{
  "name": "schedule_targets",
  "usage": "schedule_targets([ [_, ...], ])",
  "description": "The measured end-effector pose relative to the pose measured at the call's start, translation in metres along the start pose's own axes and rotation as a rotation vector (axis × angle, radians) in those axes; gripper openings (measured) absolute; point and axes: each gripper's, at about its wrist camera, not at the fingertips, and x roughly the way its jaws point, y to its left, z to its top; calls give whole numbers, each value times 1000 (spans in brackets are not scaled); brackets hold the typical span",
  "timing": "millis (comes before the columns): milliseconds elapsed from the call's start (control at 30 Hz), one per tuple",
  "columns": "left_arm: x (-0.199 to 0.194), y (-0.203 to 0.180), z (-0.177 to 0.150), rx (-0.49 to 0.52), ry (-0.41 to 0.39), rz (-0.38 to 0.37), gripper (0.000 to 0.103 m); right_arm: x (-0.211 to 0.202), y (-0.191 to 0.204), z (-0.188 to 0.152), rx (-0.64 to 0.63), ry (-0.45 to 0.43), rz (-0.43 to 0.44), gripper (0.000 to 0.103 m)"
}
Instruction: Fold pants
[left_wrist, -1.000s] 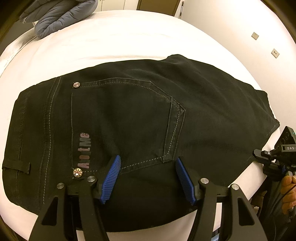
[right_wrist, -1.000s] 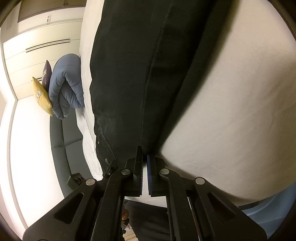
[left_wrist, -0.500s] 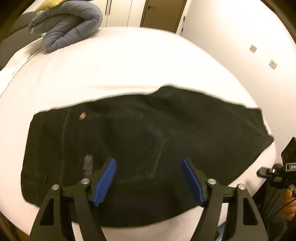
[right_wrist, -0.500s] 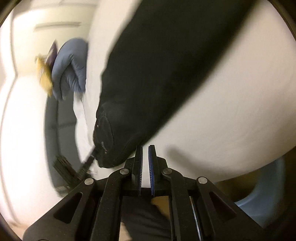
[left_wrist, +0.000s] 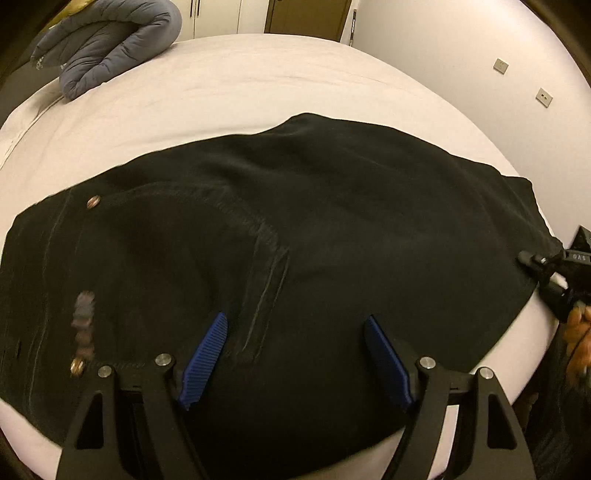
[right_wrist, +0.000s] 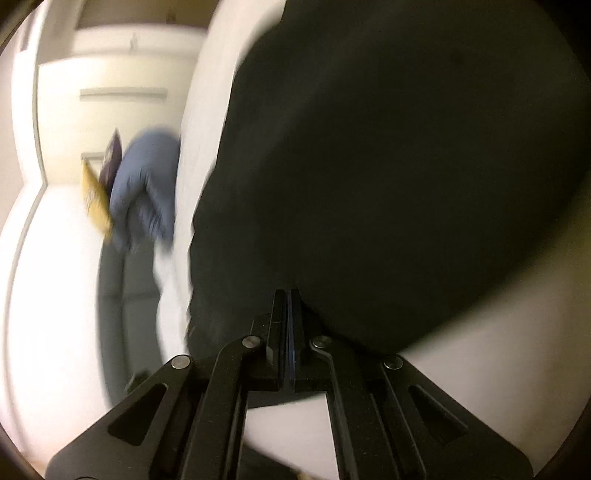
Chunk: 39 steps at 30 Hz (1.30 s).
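Black pants (left_wrist: 295, 229) lie folded flat on a white bed (left_wrist: 240, 85), back pocket and rivets facing up. My left gripper (left_wrist: 295, 354) is open, its blue pads hovering over the near edge of the pants, holding nothing. My right gripper (right_wrist: 288, 306) is shut, its pads pressed together at the edge of the pants (right_wrist: 388, 166); the view is blurred and I cannot tell whether cloth is pinched. The right gripper also shows at the right edge of the left wrist view (left_wrist: 554, 273), at the pants' right end.
A folded blue-grey quilt (left_wrist: 107, 44) lies at the bed's far left corner; it also shows in the right wrist view (right_wrist: 147, 188) beside a yellow cushion (right_wrist: 94, 199). A wall with sockets stands to the right. A dark sofa sits beyond the bed.
The left gripper pulled back and up, then came close over the pants again. The right gripper swung around at the pants' edge and stayed shut.
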Motion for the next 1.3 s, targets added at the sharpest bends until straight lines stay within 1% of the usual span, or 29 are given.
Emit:
schedule_targets([
  [67, -7, 2, -1, 2, 4, 22, 78, -32, -14, 8, 73, -105, -37, 0],
  [100, -14, 3, 0, 0, -4, 31, 78, -50, -11, 14, 72, -160, -89, 0],
  [133, -24, 6, 4, -12, -38, 26, 78, -59, 2, 19, 27, -192, -131, 4],
  [167, -30, 11, 8, -27, -64, 22, 78, -62, 13, 21, -13, -204, -137, 8],
  [200, -35, 16, 13, -45, -85, 25, 79, -55, 40, 25, -86, -183, -104, 8],
  [233, -36, 22, 21, -64, -101, 29, 78, -44, 56, 26, -123, -150, -77, 8],
  [300, -32, 36, 33, -93, -124, 53, 78, 10, 113, 18, -275, -7, -9, 8],
  [333, -27, 48, 40, -118, -128, 76, 78, 28, 130, 19, -324, 35, 7, 8],
  [400, -21, 67, 44, -159, -116, 92, 78, 94, 176, 0, -434, 171, 52, 8],
  [433, -15, 79, 43, -185, -101, 103, 78, 130, 195, -11, -471, 236, 75, 8],
  [467, -10, 89, 41, -203, -86, 107, 77, 154, 206, -17, -488, 269, 84, 8],
  [500, -6, 97, 38, -215, -82, 107, 76, 194, 221, -29, -510, 334, 98, 8],
  [533, -5, 103, 35, -223, -80, 108, 75, 217, 228, -35, -516, 365, 97, 8],
  [600, -3, 107, 29, -221, -77, 99, 75, 272, 240, -55, -522, 426, 46, 8],
  [667, -1, 109, 20, -212, -69, 109, 75, 308, 243, -75, -555, 476, 32, 8],
  [733, 2, 110, 19, -212, -69, 104, 75, 343, 242, -79, -566, 489, -14, 0],
  [767, 2, 111, 20, -218, -66, 96, 75, 353, 239, -75, -554, 479, -8, 0],
  [800, 2, 112, 20, -220, -65, 92, 75, 356, 231, -62, -495, 462, 38, 0],
  [833, 3, 113, 21, -219, -67, 89, 75, 352, 222, -45, -425, 417, 55, 0],
  [867, 3, 114, 20, -214, -66, 88, 76, 353, 219, -30, -390, 381, 60, 0],
  [933, 2, 116, 18, -206, -68, 89, 76, 331, 204, 4, -323, 249, 52, 0],
  [967, -1, 120, 16, -205, -70, 88, 76, 312, 192, 25, -282, 158, 32, 0],
  [1033, 0, 123, 16, -206, -72, 88, 76, 279, 173, 54, -211, 42, 7, 0],
  [1067, 0, 123, 16, -205, -73, 89, 76, 256, 162, 74, -181, -28, -27, 0],
  [1133, -2, 121, 17, -199, -74, 101, 76, 211, 147, 93, -126, -155, -104, 0],
  [1167, -3, 118, 17, -195, -73, 111, 77, 185, 140, 93, -93, -195, -76, 7],
  [1233, -7, 110, 20, -191, -66, 148, 77, 163, 140, 85, -105, -171, 27, 7],
  [1267, -9, 99, 22, -193, -66, 155, 77, 162, 146, 70, -155, -107, 67, 7],
  [1300, -11, 93, 24, -195, -69, 151, 77, 167, 148, 56, -198, -38, 77, 7],
])
